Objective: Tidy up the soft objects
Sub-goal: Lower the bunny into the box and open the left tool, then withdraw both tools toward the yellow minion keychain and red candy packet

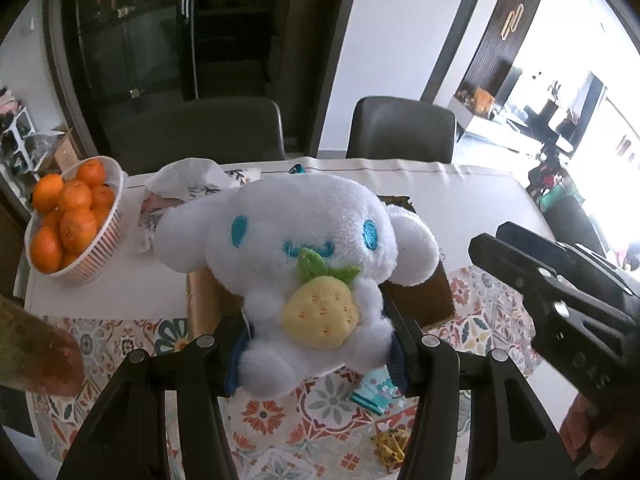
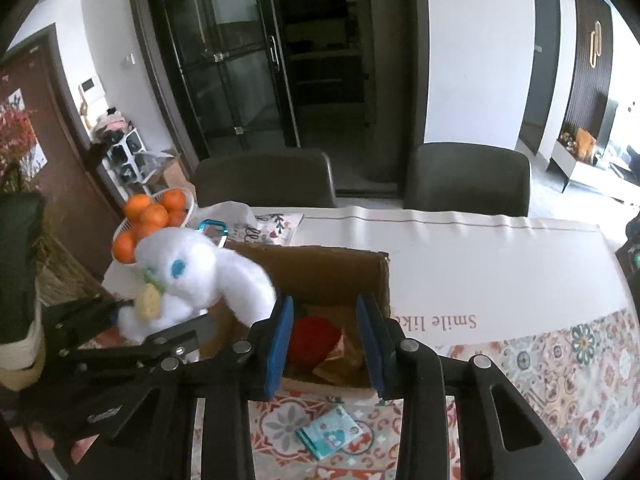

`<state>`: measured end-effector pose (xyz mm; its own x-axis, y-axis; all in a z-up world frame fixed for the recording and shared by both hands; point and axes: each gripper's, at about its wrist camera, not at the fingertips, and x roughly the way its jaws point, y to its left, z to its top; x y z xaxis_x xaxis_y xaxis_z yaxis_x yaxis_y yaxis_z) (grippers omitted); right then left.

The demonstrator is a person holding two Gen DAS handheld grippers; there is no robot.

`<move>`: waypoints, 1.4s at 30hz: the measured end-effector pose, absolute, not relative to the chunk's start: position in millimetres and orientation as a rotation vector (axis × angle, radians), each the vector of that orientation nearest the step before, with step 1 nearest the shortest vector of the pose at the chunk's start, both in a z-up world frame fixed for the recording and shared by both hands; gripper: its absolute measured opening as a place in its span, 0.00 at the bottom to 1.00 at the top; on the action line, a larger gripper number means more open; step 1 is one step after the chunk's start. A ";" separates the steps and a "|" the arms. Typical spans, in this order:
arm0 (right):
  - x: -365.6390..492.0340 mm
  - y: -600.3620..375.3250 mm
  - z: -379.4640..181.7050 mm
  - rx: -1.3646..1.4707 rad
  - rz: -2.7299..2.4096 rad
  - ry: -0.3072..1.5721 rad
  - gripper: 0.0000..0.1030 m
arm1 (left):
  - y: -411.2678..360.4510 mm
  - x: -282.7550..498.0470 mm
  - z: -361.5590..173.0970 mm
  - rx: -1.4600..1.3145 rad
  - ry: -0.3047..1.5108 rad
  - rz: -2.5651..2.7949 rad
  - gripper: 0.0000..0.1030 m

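My left hand-held gripper (image 1: 316,340) is clamping the white plush toy (image 1: 304,248) by its body at frame centre, holding it over the cardboard box (image 2: 332,264), whose near wall it is hiding in the left view. My right hand-held gripper (image 2: 325,340) is hanging wide apart and empty before the box, where a red soft thing (image 2: 314,334) is lying, half hidden. A bowl of oranges (image 1: 72,224) is sitting upper left on the desk (image 1: 460,200); a small teal packet (image 2: 330,432) is lying on the patterned cloth (image 2: 560,364). Two dark chairs (image 2: 468,176) are standing behind.
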<state>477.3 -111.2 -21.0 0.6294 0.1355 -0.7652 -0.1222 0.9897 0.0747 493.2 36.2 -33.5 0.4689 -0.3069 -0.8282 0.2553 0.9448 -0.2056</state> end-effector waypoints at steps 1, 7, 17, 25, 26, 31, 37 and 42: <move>480.1 -112.0 -23.2 0.016 0.148 0.883 0.34 | 33.8 497.3 -35.5 -0.050 1.038 -0.350 0.53; 493.4 -120.3 -34.9 0.035 0.124 0.916 0.34 | 17.4 516.5 -57.0 -0.009 1.103 -0.342 0.54; 498.6 -131.4 -53.4 0.045 0.078 0.950 0.35 | 0.8 522.9 -73.6 0.070 1.109 -0.321 0.74; 487.7 -144.8 -58.1 0.068 0.049 0.962 0.40 | 3.2 500.6 -59.8 0.114 1.046 -0.310 0.74; 485.4 -146.0 -58.1 0.070 0.044 0.961 0.44 | 2.2 498.2 -58.0 0.117 1.038 -0.313 0.74; 467.7 -154.3 -56.5 0.092 0.022 0.949 0.50 | -0.5 476.1 -50.3 0.131 0.999 -0.346 0.74; 442.2 -164.6 -52.4 0.123 -0.010 0.918 0.55 | -6.1 453.6 -43.6 0.129 0.964 -0.378 0.74; 423.9 -167.6 -50.4 0.116 -0.029 0.900 0.58 | -11.7 433.7 -42.1 0.163 0.927 -0.395 0.74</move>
